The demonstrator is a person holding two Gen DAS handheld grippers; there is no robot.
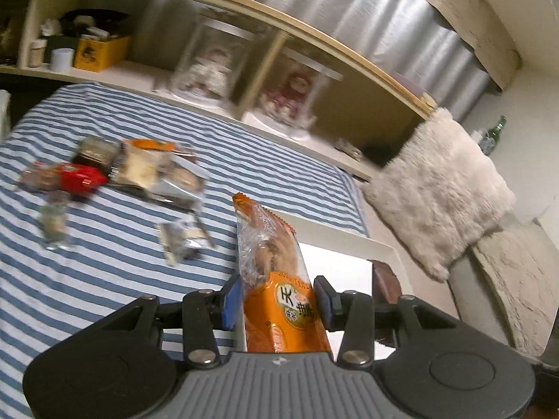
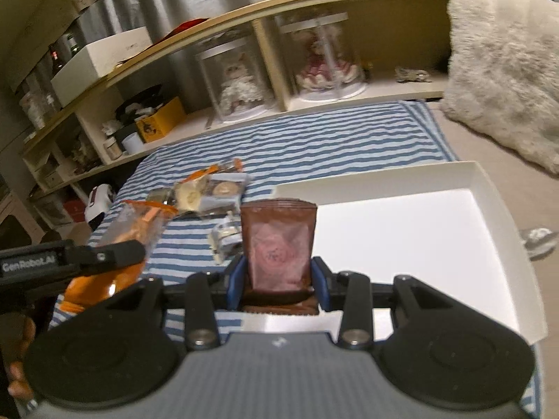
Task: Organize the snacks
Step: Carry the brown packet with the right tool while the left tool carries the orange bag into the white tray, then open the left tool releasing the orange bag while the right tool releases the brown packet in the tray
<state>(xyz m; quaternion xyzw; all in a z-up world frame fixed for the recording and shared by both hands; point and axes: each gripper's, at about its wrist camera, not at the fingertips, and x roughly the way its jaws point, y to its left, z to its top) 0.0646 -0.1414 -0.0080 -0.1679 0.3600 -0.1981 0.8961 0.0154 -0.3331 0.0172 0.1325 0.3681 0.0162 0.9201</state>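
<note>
Barely begun — the white box (image 2: 489, 188) is empty, left gripper (image 1: 277, 300) clamps an orange snack packet (image 1: 279, 317), right gripper (image 2: 279, 279) grips a brown pouch (image 2: 279, 241) at its edge, loose snacks (image 2: 206, 192) wait on the striped cloth (image 2: 314, 132).

bed: blue-striped sheet (image 2: 314, 132)
on it: snack pile (image 1: 115, 171), white box (image 2: 489, 181), fluffy pillow (image 2: 503, 66)
</note>
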